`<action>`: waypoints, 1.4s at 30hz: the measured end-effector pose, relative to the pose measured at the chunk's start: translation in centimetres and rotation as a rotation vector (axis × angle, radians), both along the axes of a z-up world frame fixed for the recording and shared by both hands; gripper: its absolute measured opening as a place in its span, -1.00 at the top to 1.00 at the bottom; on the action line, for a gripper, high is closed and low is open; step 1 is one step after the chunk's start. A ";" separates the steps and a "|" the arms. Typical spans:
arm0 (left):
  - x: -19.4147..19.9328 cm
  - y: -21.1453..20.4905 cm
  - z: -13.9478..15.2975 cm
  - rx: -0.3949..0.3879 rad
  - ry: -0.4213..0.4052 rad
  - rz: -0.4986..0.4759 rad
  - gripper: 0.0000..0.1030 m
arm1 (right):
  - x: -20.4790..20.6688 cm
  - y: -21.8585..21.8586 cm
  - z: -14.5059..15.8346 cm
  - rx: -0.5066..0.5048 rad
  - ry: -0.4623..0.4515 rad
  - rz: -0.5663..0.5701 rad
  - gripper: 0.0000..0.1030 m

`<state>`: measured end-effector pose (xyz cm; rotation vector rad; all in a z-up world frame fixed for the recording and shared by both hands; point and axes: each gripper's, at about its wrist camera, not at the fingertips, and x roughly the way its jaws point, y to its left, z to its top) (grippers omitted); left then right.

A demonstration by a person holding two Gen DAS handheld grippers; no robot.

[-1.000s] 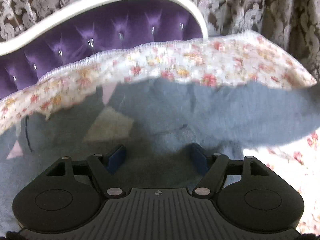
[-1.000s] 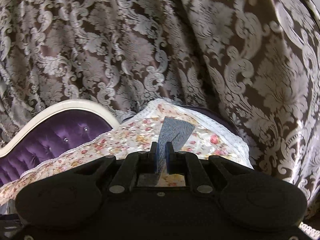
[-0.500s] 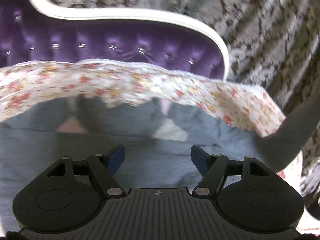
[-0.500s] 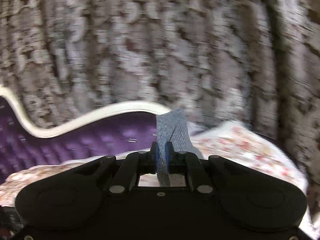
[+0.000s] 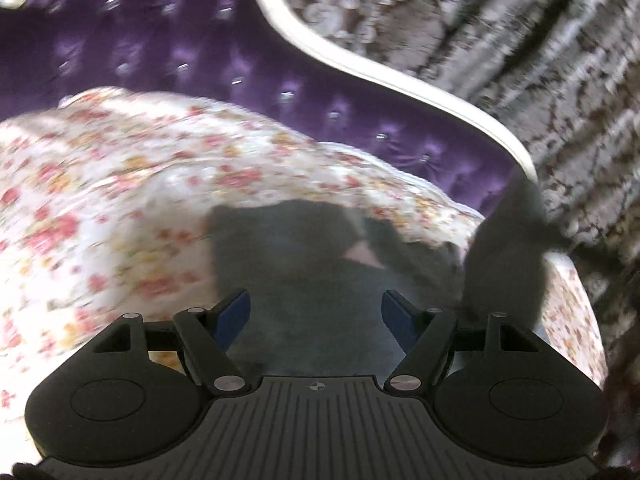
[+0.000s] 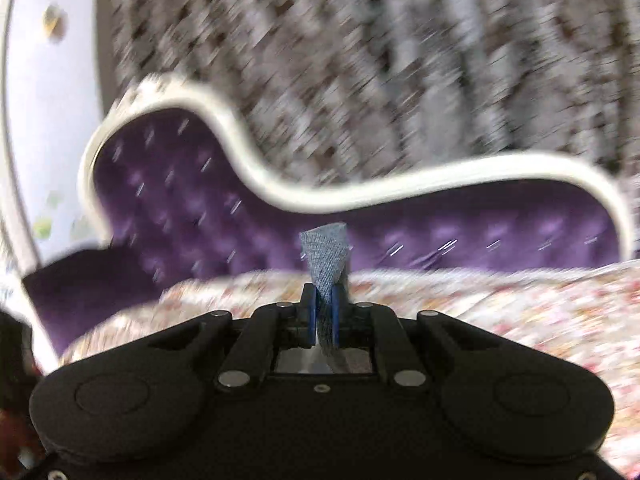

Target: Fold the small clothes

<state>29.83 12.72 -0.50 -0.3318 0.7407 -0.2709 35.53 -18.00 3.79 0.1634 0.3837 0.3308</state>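
Note:
A grey-blue garment (image 5: 304,280) lies on the floral bedspread (image 5: 120,184), blurred by motion. My left gripper (image 5: 315,314) is open just above it, with cloth between and below the blue pads. One part of the garment (image 5: 504,264) rises dark at the right. My right gripper (image 6: 323,312) is shut on a strip of the same grey-blue cloth (image 6: 326,256), which sticks up between the pads above the bedspread (image 6: 500,312).
A purple tufted headboard (image 5: 200,52) with a white curved frame (image 5: 400,80) stands behind the bed; it also shows in the right wrist view (image 6: 192,208). Patterned brown and silver curtains (image 6: 380,60) hang behind it. The bed's edge drops off at the right (image 5: 580,320).
Both views have swung sharply. The left gripper stays open over the garment, with more bedspread showing to the left. The right gripper keeps its hold on the cloth and has turned toward the headboard.

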 end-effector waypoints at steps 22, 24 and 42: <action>1.1 -3.5 -4.7 -0.041 0.104 -0.146 -0.39 | -4.9 4.3 -9.5 -0.108 0.137 0.116 -0.24; 0.9 -4.2 -4.9 -0.010 0.082 -0.149 -0.39 | -6.0 3.5 -9.6 -0.094 0.141 0.105 -0.24; 2.6 -7.1 -4.8 0.094 -0.003 -0.148 -0.36 | -8.8 1.2 -10.5 -0.022 0.146 0.076 -0.24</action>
